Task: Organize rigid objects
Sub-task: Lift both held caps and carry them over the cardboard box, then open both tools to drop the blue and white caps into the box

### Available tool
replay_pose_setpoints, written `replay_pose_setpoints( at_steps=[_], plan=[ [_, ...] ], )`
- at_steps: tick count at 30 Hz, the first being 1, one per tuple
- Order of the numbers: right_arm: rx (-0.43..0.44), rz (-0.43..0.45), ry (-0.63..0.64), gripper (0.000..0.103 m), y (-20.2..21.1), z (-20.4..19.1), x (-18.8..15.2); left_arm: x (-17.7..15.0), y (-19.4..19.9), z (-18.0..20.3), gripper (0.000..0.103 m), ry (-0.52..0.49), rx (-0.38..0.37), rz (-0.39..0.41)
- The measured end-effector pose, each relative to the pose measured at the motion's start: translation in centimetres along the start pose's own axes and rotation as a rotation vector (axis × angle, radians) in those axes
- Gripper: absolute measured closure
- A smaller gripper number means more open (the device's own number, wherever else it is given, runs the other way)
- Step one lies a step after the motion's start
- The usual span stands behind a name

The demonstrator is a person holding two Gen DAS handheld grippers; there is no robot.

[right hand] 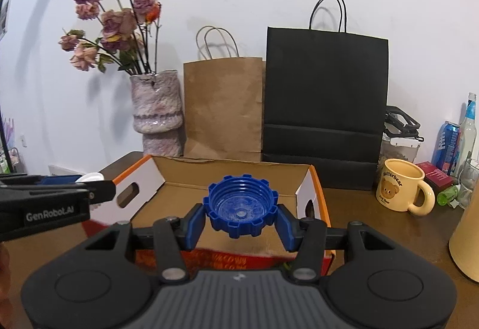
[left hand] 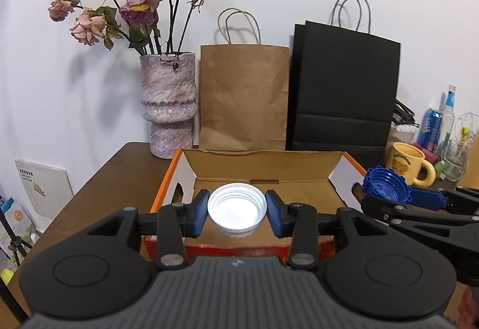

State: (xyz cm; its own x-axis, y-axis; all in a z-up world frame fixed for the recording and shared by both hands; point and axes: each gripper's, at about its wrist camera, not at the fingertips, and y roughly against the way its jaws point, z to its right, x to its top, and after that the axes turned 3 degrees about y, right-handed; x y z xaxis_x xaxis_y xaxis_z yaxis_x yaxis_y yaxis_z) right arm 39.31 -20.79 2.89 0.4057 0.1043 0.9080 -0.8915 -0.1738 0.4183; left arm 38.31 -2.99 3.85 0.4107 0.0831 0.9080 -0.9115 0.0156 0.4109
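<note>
White wall and a brown desk (left hand: 98,179) frame an open cardboard box (right hand: 227,179), the landmark for everything else. Nearest, over the box's front edge, the left claw (left hand: 237,211) is clenched on a white cap (left hand: 237,209), its blue pads pressing the rim from both sides, hollow side up. Just beside it, toward the box's right wall, the right claw (right hand: 241,215) grasps a blue ridged cap (right hand: 241,206) the same way. Each cap sits squarely between its claw's fingers and above the box's bare floor, likely carried level so it can be dropped inside to sort them. Right of the box stands a yellow mug (right hand: 401,185). Behind the box are a vase of dried roses (left hand: 169,101), a brown paper bag (left hand: 244,95) and a black bag (left hand: 344,89).
</note>
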Motion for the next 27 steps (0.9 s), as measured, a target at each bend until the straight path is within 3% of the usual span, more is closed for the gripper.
replay_pose_setpoints(
  at_steps=[13, 27],
  plan=[
    [-0.014, -0.01, -0.011, 0.053, -5.5, 0.3, 2.4, 2.1, -5.0, -0.2, 0.061, 0.027, 0.043, -0.009],
    [-0.012, -0.103, 0.011, 0.053, -9.3, -0.1, 1.1, 1.1, -9.8, -1.2, 0.061, 0.022, 0.08, -0.121]
  ],
)
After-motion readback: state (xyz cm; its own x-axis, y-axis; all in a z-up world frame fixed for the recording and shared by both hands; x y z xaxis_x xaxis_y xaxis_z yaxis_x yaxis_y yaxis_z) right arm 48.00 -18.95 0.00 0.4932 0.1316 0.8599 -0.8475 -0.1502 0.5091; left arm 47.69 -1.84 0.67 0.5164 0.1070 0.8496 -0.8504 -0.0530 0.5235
